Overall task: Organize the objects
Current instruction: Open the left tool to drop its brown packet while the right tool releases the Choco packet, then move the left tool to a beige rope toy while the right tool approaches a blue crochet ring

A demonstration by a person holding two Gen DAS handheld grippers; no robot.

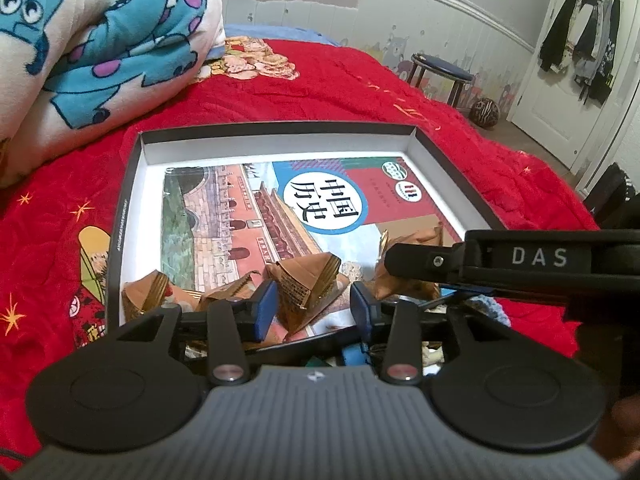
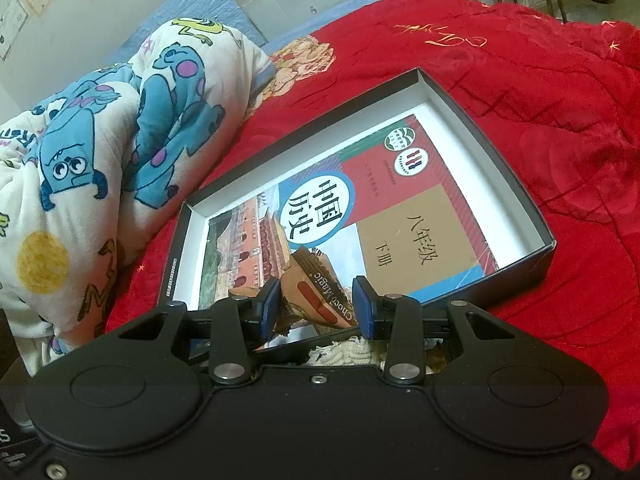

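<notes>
A red bedspread point(image 1: 360, 92) covers the bed. On it, at its far left, lies a rolled cartoon blanket point(image 1: 100, 32) (blue monsters). Beyond the bedspread's far right edge stand a round stool point(image 1: 442, 68), a patterned ball point(image 1: 485, 111) and a door hung with dark clothes point(image 1: 580, 44).

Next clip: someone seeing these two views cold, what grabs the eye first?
The bright red bedspread fills both views, and on it lies a shallow black box holding a textbook with a colourful cover. Brown triangular snack packets lie on the book's near end, one between each gripper's jaws. A rolled blue cartoon-monster blanket is bunched to the box's left.
</notes>
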